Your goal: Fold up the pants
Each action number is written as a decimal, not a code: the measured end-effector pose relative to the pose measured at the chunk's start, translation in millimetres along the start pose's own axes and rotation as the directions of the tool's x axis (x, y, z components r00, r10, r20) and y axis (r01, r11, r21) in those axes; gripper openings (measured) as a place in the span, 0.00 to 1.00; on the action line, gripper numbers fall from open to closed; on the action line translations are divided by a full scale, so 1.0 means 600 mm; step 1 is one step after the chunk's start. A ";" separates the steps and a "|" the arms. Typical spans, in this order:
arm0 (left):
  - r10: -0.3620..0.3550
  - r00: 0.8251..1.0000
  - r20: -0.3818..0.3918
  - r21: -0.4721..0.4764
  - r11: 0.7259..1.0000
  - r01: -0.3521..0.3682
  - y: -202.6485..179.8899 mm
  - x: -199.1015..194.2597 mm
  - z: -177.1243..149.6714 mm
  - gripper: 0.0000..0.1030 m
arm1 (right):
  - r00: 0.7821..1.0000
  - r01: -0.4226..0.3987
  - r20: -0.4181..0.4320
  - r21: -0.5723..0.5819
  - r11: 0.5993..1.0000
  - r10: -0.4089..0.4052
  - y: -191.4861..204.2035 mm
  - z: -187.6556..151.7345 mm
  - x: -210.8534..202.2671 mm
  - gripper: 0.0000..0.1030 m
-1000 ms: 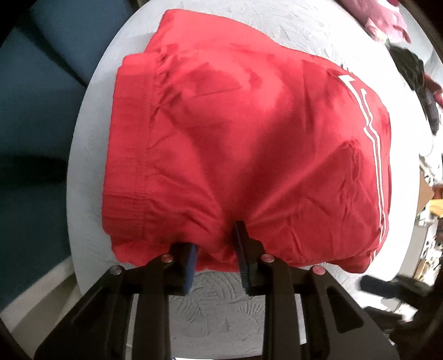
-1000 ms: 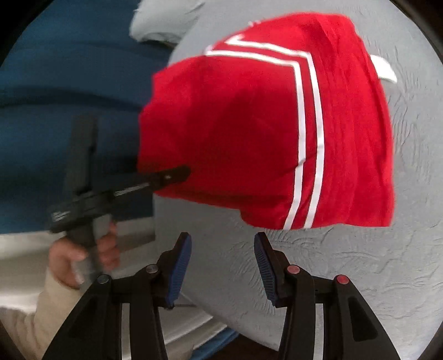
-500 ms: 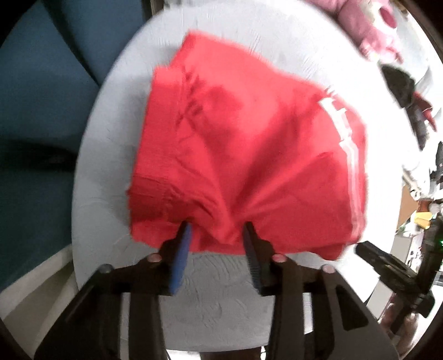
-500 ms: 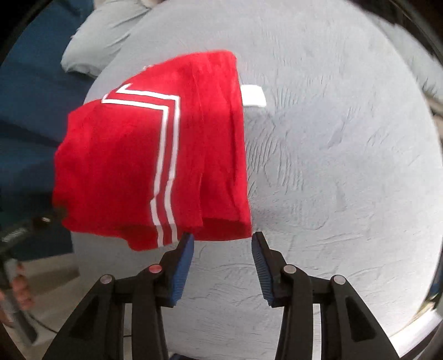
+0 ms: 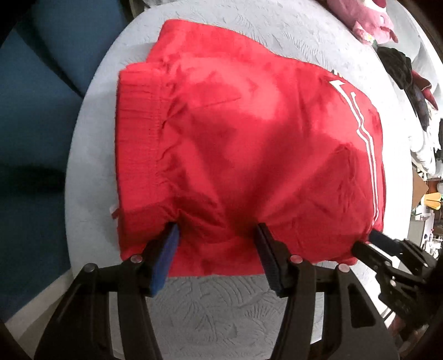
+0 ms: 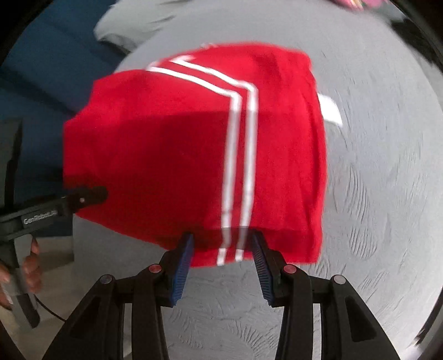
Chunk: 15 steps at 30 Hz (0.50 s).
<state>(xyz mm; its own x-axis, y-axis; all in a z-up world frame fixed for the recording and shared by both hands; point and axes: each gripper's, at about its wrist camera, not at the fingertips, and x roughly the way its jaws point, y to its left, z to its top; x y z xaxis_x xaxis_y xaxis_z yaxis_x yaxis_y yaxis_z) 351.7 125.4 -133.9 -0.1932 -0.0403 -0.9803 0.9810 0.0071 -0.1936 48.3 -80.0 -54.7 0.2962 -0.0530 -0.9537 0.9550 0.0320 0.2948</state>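
The red pants (image 5: 249,155) lie folded into a compact block on the round grey table (image 5: 221,307), waistband to the left and white stripes on the right. My left gripper (image 5: 217,229) is open, its fingers straddling the near edge of the fabric. In the right wrist view the same pants (image 6: 171,155) show their white stripes, and my right gripper (image 6: 221,239) is open with its fingers either side of the near hem at the stripes. The left gripper (image 6: 83,196) also shows there at the fabric's left corner.
A pile of other clothes (image 5: 401,69) and a pink item (image 5: 371,19) lie at the table's far right. A blue sofa (image 5: 33,110) stands left of the table. A white tag (image 6: 329,109) sticks out beyond the pants. The table edge (image 5: 74,221) is close on the left.
Both grippers have moved forward onto the near edge of the pants. The left jaws have opened wider. The right view swung back over the striped side.
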 end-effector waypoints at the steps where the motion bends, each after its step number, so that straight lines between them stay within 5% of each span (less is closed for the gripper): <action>1: -0.002 1.000 -0.002 0.002 1.000 0.002 0.001 -0.002 -0.003 0.52 | 1.000 -0.010 0.008 0.017 1.000 0.009 -0.005 -0.002 -0.006 0.39; 7: 0.088 0.994 0.069 0.001 0.996 -0.088 -0.020 -0.073 -0.044 0.52 | 0.997 0.052 0.060 -0.022 0.998 -0.050 0.000 -0.022 -0.074 0.42; 10: 0.150 0.985 0.083 0.033 0.988 -0.153 -0.054 -0.105 -0.073 0.73 | 0.997 0.076 0.034 -0.051 0.996 -0.075 0.009 -0.035 -0.096 0.59; 13: 0.188 0.975 0.117 0.047 0.980 -0.194 -0.110 -0.093 0.076 0.75 | 0.996 0.090 0.024 -0.080 0.993 -0.088 0.017 -0.046 -0.111 0.64; 15: 0.183 0.976 0.117 0.022 0.982 -0.187 -0.124 -0.086 0.086 0.75 | 0.996 0.092 0.006 -0.086 0.992 -0.092 0.021 -0.050 -0.119 0.67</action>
<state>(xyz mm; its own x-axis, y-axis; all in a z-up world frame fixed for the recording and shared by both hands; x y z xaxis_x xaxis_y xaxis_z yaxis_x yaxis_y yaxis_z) 289.1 75.3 -67.1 -0.0072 -0.1554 -0.9878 1.0000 -0.0074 -0.0061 38.7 -46.0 15.6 0.2069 -0.0619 -0.9764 0.9735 0.1122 0.1992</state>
